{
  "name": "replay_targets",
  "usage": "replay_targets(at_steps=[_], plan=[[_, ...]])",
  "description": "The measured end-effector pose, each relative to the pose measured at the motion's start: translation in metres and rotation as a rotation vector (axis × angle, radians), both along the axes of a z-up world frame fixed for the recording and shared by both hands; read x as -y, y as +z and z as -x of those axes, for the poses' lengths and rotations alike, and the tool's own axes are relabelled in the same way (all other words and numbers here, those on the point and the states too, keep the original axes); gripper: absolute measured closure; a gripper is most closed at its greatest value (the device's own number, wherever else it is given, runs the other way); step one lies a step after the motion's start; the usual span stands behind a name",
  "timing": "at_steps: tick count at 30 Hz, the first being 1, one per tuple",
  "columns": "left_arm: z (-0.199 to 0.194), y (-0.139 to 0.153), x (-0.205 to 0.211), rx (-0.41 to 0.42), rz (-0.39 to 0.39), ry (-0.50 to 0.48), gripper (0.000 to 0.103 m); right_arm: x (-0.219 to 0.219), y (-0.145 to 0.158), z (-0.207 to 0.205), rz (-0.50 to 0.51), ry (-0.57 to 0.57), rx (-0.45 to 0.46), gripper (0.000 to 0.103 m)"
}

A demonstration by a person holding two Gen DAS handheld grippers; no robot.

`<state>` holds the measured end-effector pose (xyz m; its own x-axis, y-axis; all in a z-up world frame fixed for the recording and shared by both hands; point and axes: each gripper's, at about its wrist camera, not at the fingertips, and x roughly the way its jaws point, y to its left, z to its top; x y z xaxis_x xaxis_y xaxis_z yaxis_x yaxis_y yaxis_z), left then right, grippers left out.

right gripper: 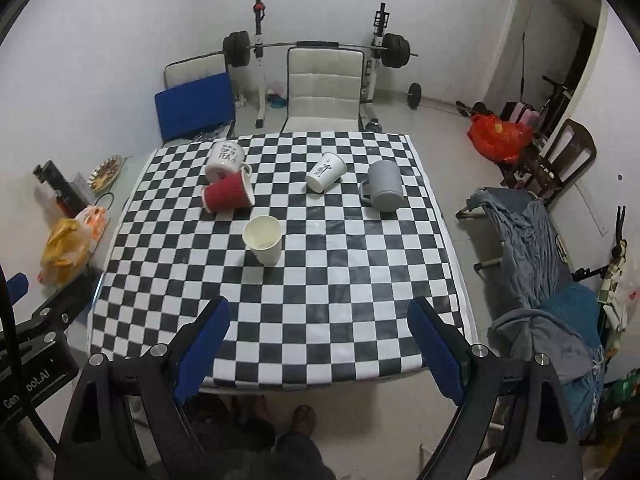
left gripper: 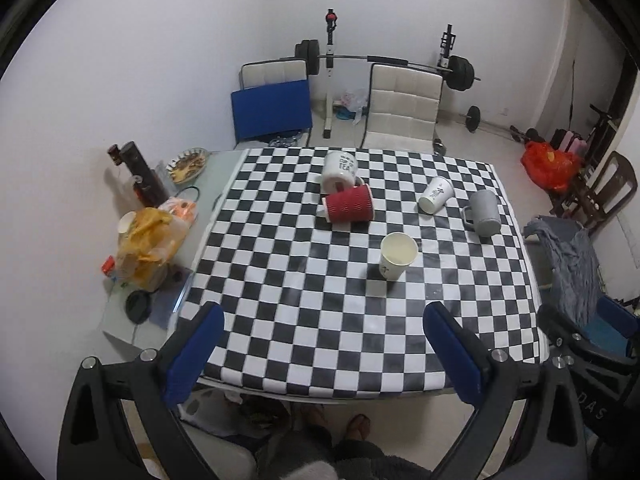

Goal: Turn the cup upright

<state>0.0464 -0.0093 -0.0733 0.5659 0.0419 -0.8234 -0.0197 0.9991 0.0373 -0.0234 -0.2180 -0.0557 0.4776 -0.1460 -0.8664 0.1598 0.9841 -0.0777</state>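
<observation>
On the checkered table (left gripper: pixel 320 320) (right gripper: pixel 340 280) lie a red ribbed paper cup (left gripper: pixel 349 209) (right gripper: pixel 229 197) on its side, a white mug (left gripper: pixel 339 171) (right gripper: pixel 224 160) tipped against it, and a white paper cup (left gripper: pixel 436 195) (right gripper: pixel 325 172) on its side. A grey mug (left gripper: pixel 485 213) (right gripper: pixel 384 191) stands upside down at the right. A cream paper cup (left gripper: pixel 397 255) (right gripper: pixel 264 240) stands upright. My left gripper (left gripper: pixel 322 344) and right gripper (right gripper: pixel 320 340) are open and empty above the near table edge.
Bags, bottles and a plate (left gripper: pixel 187 164) crowd the table's left strip. Two chairs (left gripper: pixel 400 108) and a barbell rack stand behind the table. A chair with grey cloth (right gripper: pixel 532 240) is at the right. The left gripper's body (right gripper: pixel 36 340) shows at the right wrist view's left edge.
</observation>
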Motion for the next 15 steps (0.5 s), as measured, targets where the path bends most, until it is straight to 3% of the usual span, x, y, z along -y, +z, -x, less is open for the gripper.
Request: replay_targets(at_steps=[8, 15], plan=[[0.0, 0.012, -0.005, -0.005, -0.001, 0.026, 0.001, -0.001, 0.025, -0.003, -0.011, 0.002, 0.003, 0.011], [-0.006, 0.011, -0.005, -0.026, 0.009, 0.03, 0.001, -0.004, 0.03, -0.015, 0.003, 0.001, -0.007, 0.011]])
